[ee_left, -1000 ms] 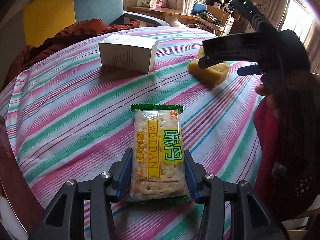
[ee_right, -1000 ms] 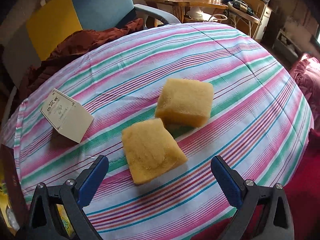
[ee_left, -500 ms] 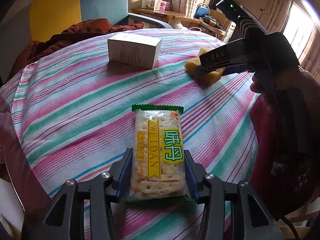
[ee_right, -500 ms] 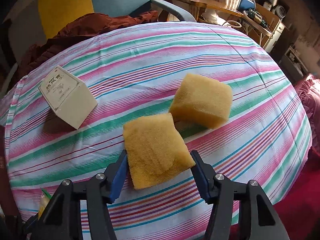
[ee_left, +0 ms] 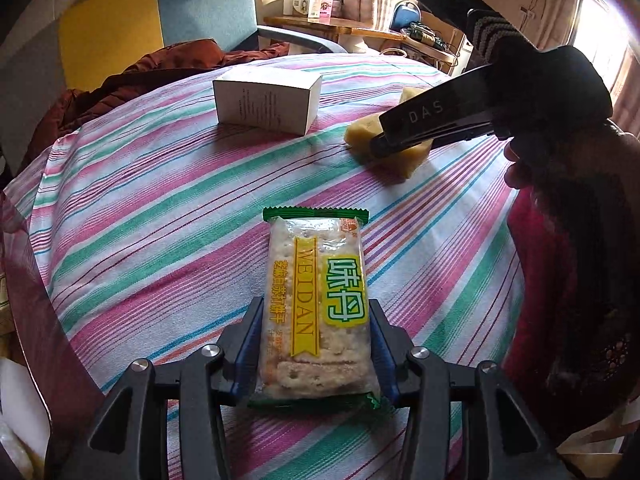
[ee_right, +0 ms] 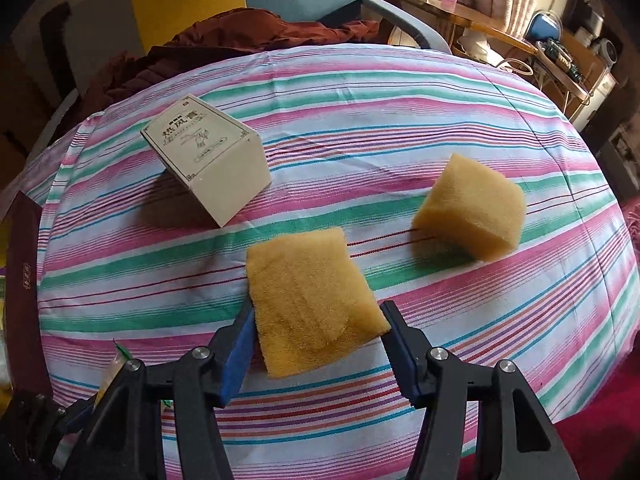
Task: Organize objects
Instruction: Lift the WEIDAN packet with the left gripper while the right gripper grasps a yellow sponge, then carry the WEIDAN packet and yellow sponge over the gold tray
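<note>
My left gripper (ee_left: 316,306) is shut on a clear cracker packet (ee_left: 316,272) with green ends, which lies lengthwise on the striped tablecloth (ee_left: 160,200). My right gripper (ee_right: 319,310) is shut on the nearer yellow sponge (ee_right: 308,276), its blue pads pressing both sides. In the left wrist view that sponge (ee_left: 414,158) shows under the black right gripper, low over the cloth. A second yellow sponge (ee_right: 472,204) lies apart at the right. A white carton (ee_right: 208,156) stands at the left.
The round table drops away on every side under the striped cloth (ee_right: 400,112). A dark red garment (ee_right: 240,32) lies on a blue and yellow chair (ee_left: 160,12) behind. A person's hand and red clothing (ee_left: 560,240) fill the right of the left wrist view.
My right gripper's jaws went from wide apart to closed on the nearer sponge, which now sits farther left, apart from the other sponge. The left gripper kept its hold on the packet.
</note>
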Available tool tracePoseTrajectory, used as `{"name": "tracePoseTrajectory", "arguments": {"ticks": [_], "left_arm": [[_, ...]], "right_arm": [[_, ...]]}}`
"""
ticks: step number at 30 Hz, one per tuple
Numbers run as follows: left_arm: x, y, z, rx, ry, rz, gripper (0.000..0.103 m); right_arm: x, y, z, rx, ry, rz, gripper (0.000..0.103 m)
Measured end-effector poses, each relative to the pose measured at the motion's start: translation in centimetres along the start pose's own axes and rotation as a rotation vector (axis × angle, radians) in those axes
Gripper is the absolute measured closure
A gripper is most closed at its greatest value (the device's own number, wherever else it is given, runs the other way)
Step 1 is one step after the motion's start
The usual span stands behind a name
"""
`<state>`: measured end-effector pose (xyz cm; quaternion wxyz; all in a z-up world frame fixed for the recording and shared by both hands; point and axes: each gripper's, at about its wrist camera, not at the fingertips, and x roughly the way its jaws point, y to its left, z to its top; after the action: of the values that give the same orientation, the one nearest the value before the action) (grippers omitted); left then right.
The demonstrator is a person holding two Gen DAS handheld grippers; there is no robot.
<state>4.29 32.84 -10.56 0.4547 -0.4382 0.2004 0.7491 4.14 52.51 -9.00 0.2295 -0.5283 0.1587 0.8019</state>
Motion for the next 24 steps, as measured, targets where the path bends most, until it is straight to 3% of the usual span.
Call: {"name": "tracePoseTrajectory", "arguments": {"ticks": [16, 24], "left_arm": [[-1.0, 0.2, 0.3, -0.031, 0.025, 0.02, 0.055], [-6.4, 1.2, 0.9, -0.071, -0.081, 0.102, 0.055]], "right_arm": [[-0.6, 0.3, 0.1, -0.029, -0.01, 0.009, 0.042], [-1.6, 1.6, -0.4, -0.072, -0.04, 0.068, 0.042]]}}
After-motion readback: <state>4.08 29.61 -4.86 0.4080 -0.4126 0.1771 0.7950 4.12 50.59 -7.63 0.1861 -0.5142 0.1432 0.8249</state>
